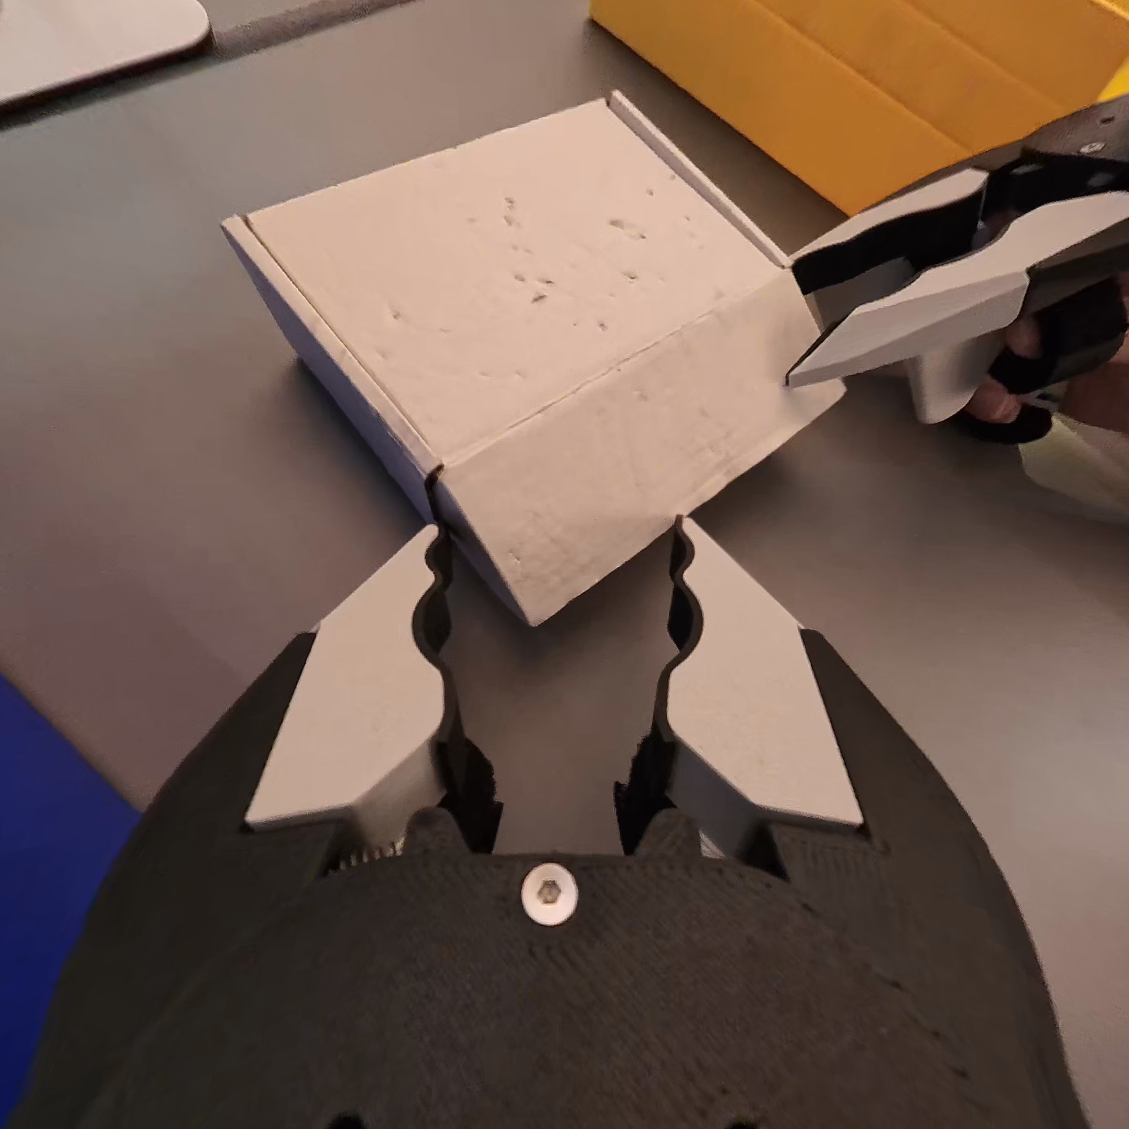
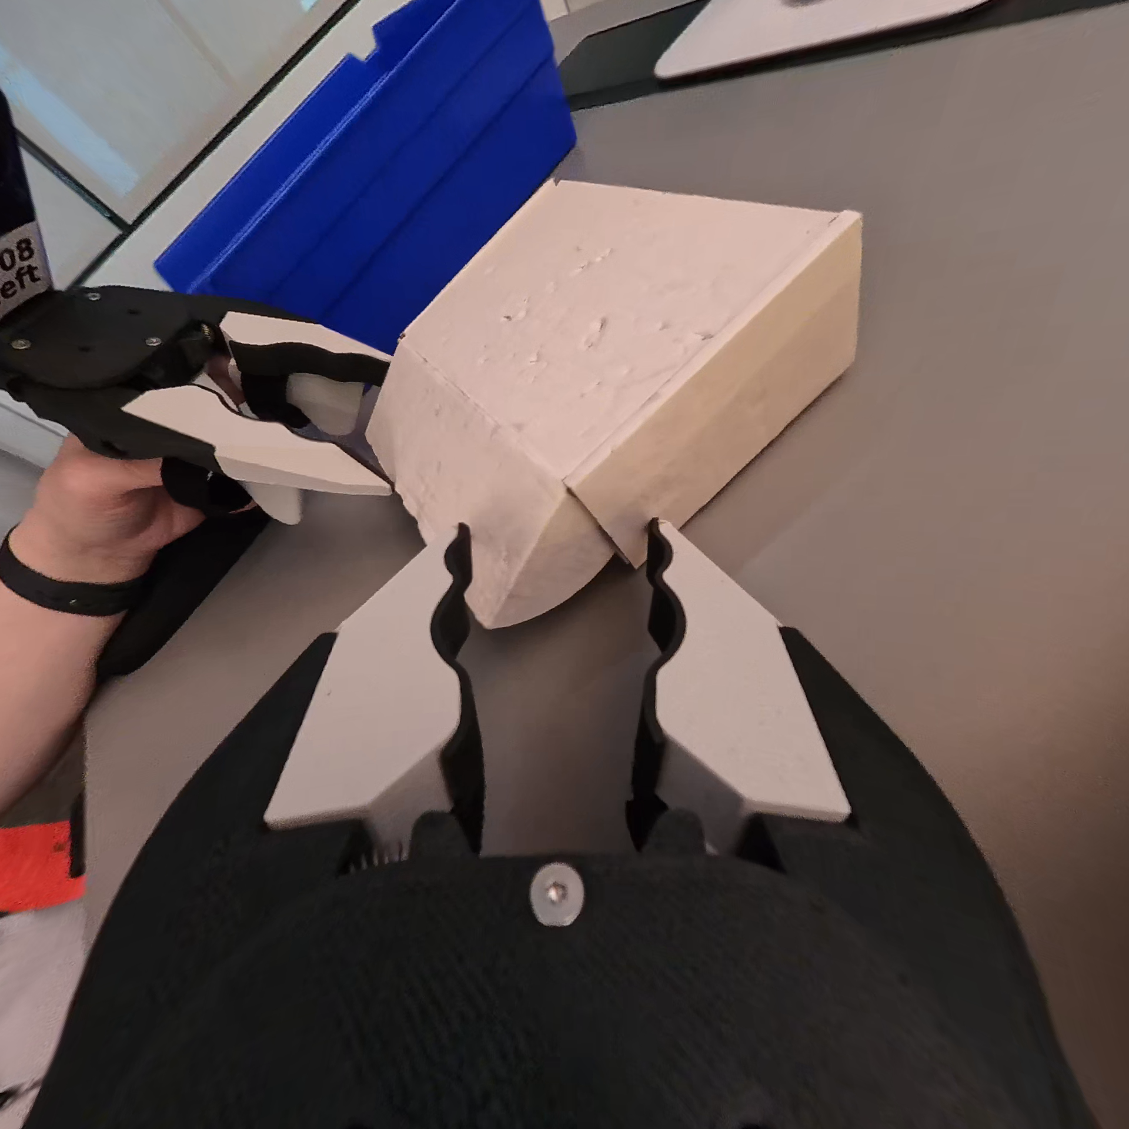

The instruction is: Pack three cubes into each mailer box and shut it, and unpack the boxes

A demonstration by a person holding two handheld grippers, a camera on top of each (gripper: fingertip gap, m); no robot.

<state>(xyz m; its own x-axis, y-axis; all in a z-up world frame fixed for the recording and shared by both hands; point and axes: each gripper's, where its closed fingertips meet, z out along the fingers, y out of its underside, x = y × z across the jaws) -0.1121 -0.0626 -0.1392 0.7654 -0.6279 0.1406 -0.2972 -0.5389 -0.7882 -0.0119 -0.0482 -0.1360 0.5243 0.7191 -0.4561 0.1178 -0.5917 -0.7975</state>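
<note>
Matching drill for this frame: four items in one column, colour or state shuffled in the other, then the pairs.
1. mailer box
2. blue bin
3. yellow box
4. left gripper

a. open, at the box's front flap
b. white, lid down, front flap untucked
c. behind the mailer in the right wrist view
d. top right in the left wrist view

Pairs: 1-b, 2-c, 3-d, 4-a

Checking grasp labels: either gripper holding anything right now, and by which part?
Nothing is clamped. Left gripper and right gripper are both open, each at a front corner of the white mailer box's lid flap.
</note>
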